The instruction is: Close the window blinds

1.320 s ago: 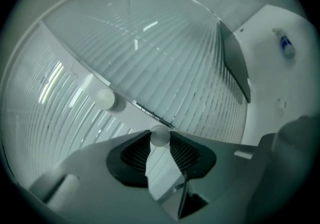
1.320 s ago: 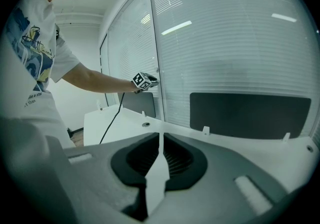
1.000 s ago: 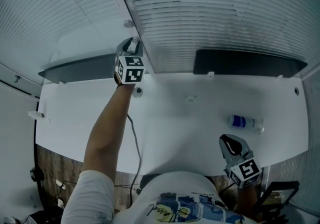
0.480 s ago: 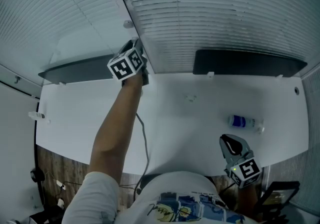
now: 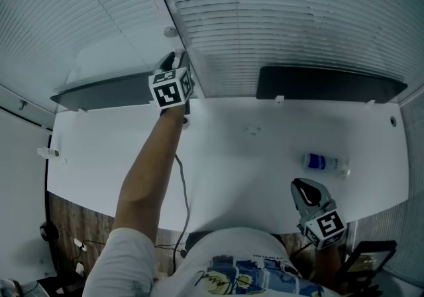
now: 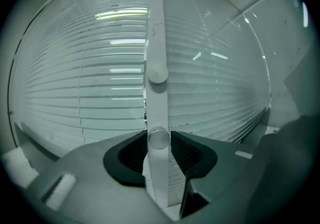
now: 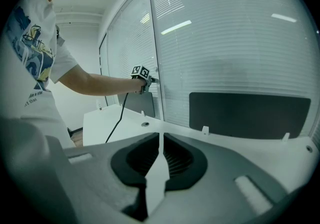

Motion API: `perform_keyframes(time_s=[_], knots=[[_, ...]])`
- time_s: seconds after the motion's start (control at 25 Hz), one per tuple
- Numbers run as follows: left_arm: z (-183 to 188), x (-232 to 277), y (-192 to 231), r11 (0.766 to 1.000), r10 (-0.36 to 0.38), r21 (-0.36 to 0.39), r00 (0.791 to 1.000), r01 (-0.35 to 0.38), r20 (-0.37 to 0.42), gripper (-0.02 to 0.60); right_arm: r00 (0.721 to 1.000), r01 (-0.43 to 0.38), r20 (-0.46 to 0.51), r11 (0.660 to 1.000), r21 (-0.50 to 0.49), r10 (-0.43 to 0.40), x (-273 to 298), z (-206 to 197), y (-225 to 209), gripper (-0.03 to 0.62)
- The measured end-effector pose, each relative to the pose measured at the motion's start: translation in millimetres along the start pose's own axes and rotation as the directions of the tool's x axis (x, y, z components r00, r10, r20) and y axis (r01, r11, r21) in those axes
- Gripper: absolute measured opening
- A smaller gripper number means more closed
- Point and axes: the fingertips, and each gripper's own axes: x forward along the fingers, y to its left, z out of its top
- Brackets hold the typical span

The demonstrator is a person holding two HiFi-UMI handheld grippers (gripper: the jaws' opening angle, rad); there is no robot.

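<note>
Background: horizontal-slatted window blinds (image 5: 278, 17) fill two glazed panels that meet at a white vertical mullion (image 6: 159, 33), with a white desk (image 5: 252, 176) running along their foot. Two dark flat panels stand at the back edge of the desk, one at the left (image 5: 106, 90) and one at the right (image 5: 328, 83). A small bottle (image 5: 322, 161) with a blue label lies on its side on the right part of the desk.

Left: the person's bare forearm (image 5: 149, 163) reaches across the desk to the mullion. It carries the left hand-held gripper (image 5: 173, 62), whose marker cube (image 5: 171, 90) faces the head camera. A dark cable (image 5: 179, 183) trails from it back over the desk edge. In the left gripper view, a round knob (image 6: 159, 138) mounted on the mullion sits between the two dark pads at the jaw tips. The jaws have just been opening slightly, yet the pads appear to rest against both sides of the knob. A second round knob (image 6: 157, 74) sits higher on the same mullion, clear of the gripper.

Right: the right hand-held gripper (image 5: 305, 188) is held low at the near right edge of the desk, well apart from the blinds and near the bottle. It points toward the window. Its jaws are drawn together to a thin slit, with nothing between them.
</note>
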Motion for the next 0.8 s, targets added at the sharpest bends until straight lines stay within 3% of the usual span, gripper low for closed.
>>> perform_keyframes(time_s=[0.08,0.16,0.24,0.36,0.48,0.68,0.72,0.8], knots=[[2,-1,-3,0.991,0.0,0.137,1.0,0.0,0.002,0.17,1.0,-0.002,0.001,1.0,0.0,0.002,0,-1,0,0.017],[1,-4,-8,0.957,-0.005,0.29,1.0,0.006,-0.003,0.185,1.0,-0.006,0.003,1.0,0.004,0.006,0,0,1,0.017],[-3,-5,-11,0.901,-0.003,0.434,1.0,0.009,-0.013,0.189,1.0,-0.008,0.005,1.0,0.0,0.008,0,0,1,0.017],[-4,-5,-11,0.806,0.006,0.592,1.0,0.006,-0.018,0.189,1.0,-0.008,0.005,1.0,-0.01,0.008,1,0,1,0.017],[-2,-4,-12,0.685,0.015,0.729,1.0,0.001,-0.015,0.187,1.0,-0.01,0.004,1.0,-0.006,0.01,2,1,2,0.017],[-10,2,-18,0.399,0.026,0.917,0.999,0.021,-0.034,0.184,1.0,-0.011,0.006,1.0,-0.004,0.011,1,0,2,0.017],[-12,3,-18,0.358,0.027,0.933,0.999,0.029,-0.041,0.183,1.0,-0.01,0.008,1.0,-0.003,0.01,0,0,1,0.017],[-14,4,-17,0.314,0.032,0.949,0.999,0.029,-0.041,0.155,1.0,-0.007,0.009,1.0,-0.002,0.007,0,-1,0,0.017]])
